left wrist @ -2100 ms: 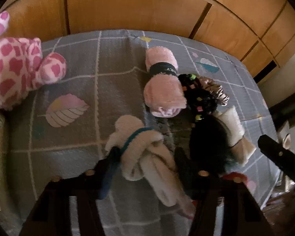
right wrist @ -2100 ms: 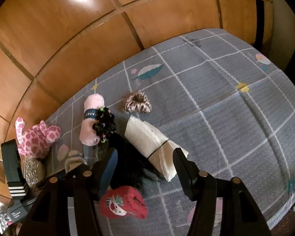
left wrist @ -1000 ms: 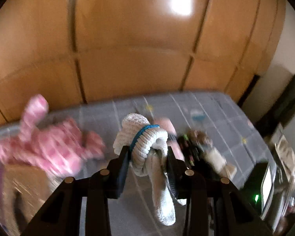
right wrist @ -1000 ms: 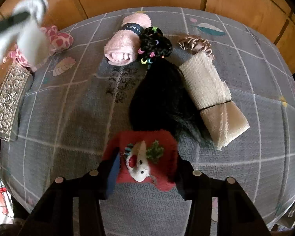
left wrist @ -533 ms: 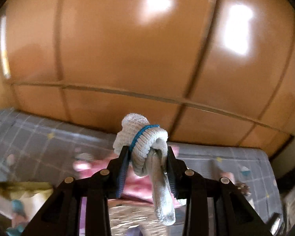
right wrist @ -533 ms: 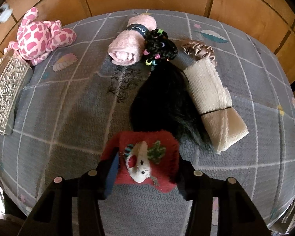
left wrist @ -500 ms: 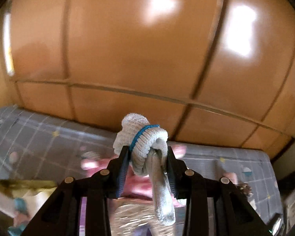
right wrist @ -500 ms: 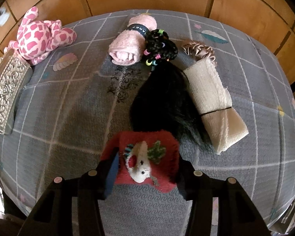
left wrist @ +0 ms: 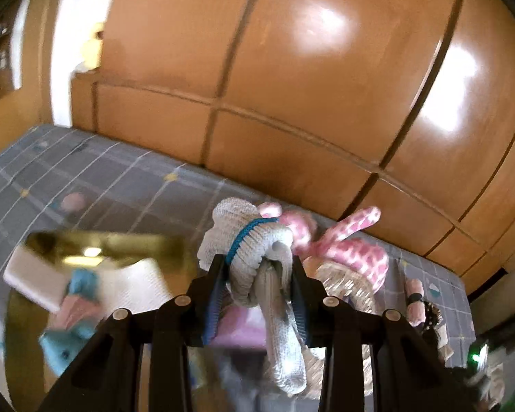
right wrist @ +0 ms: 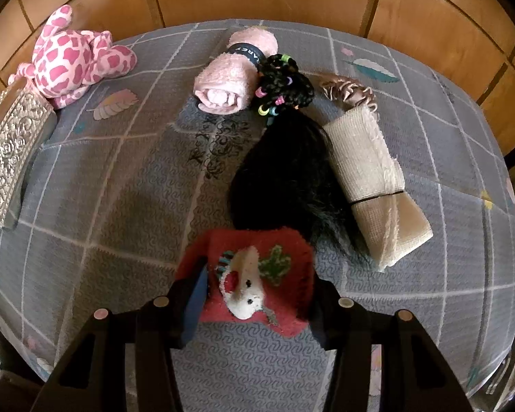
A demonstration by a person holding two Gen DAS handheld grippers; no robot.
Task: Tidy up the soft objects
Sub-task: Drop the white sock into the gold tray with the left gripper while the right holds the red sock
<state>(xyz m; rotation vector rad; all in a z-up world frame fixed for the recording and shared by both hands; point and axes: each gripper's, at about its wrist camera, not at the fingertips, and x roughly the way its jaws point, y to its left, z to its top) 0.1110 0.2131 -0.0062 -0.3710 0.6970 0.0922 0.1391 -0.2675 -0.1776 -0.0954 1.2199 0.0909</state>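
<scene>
Swinging left gripper (left wrist: 260, 276), jaws pinching grey sock (left wrist: 254, 240), from wardrobe toward gold box (left wrist: 120, 243); right gripper (right wrist: 257, 295) unmoved, pinching red sock (right wrist: 257, 274).

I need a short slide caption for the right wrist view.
Right gripper closed on a red sock on the grey bedspread, near a black wig and beige cloth roll.

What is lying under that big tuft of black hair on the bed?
The black hair lies on the grey checked bedcover. Its lower end slips behind the red sock, and its right edge overlaps the beige roll. Whatever sits beneath its middle is covered.
</scene>
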